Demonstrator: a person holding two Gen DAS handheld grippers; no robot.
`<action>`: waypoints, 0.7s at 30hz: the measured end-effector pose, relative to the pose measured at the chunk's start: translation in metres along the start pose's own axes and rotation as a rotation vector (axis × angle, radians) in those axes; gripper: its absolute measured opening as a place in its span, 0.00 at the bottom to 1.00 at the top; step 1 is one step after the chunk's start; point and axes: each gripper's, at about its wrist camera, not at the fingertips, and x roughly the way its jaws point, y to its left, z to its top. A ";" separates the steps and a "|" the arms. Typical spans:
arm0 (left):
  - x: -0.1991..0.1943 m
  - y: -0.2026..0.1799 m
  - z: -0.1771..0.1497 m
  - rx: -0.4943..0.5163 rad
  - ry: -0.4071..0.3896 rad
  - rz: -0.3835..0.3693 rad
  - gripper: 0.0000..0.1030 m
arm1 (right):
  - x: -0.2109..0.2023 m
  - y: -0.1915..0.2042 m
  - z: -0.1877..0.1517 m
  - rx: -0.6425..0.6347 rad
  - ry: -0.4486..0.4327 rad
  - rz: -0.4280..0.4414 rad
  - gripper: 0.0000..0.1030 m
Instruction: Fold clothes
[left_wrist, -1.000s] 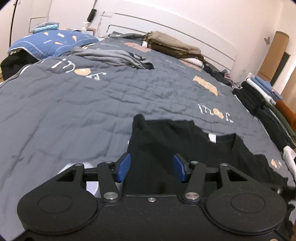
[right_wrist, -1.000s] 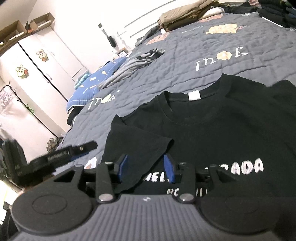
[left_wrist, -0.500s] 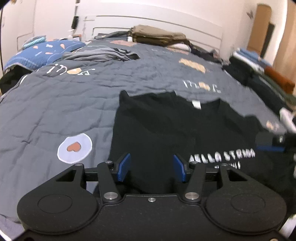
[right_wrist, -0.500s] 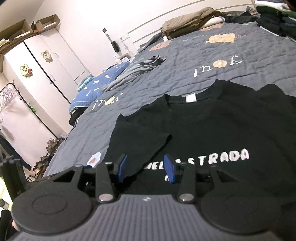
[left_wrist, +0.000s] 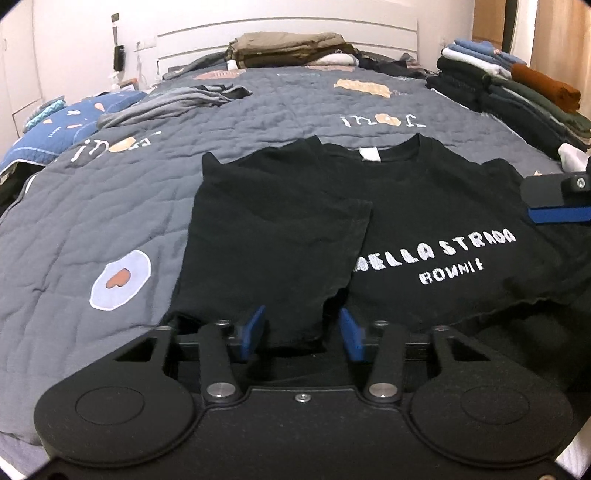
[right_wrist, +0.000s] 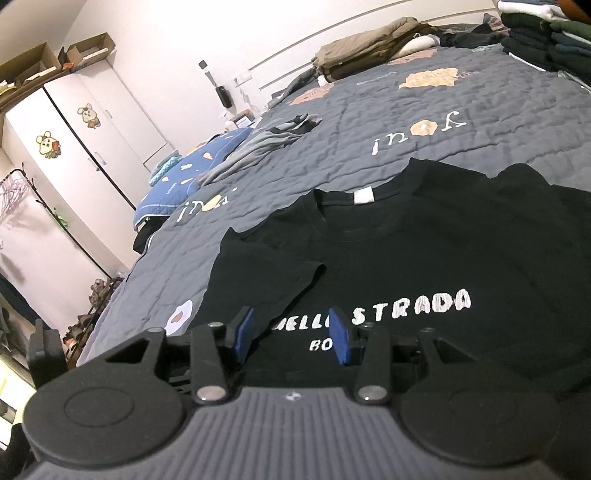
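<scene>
- T-shirt (left_wrist: 424, 206): black, lying front up on the quilt (left_wrist: 110, 206); left side folded over the chest.
- Print, white: "…ELLA STRADA", the start hidden under the fold; a smaller line below, not clearly legible.
- Neck label (right_wrist: 364, 195): white, blank as far as can be read.
- Quilt: grey, with mirrored white lettering, illegible.
- Left gripper (left_wrist: 302, 330): jaws spread, over the folded hem, holding nothing.
- Right gripper (right_wrist: 291, 332): jaws spread above the print, holding nothing.
- Folded clothes (left_wrist: 517, 92): stacked along the right edge.

place: home bedroom — quilted bed (left_wrist: 258, 110) | wardrobe (right_wrist: 92, 147) | folded clothes stacks (left_wrist: 517, 92)
</scene>
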 end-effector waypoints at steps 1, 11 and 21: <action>0.001 -0.001 -0.001 0.002 0.007 0.006 0.36 | 0.000 -0.001 0.000 0.003 0.000 0.000 0.43; -0.004 -0.011 -0.007 0.107 0.032 0.029 0.21 | -0.003 -0.011 0.004 0.033 -0.002 0.005 0.43; -0.032 -0.008 -0.005 0.079 -0.023 -0.089 0.28 | -0.004 -0.010 0.006 0.042 0.002 0.017 0.44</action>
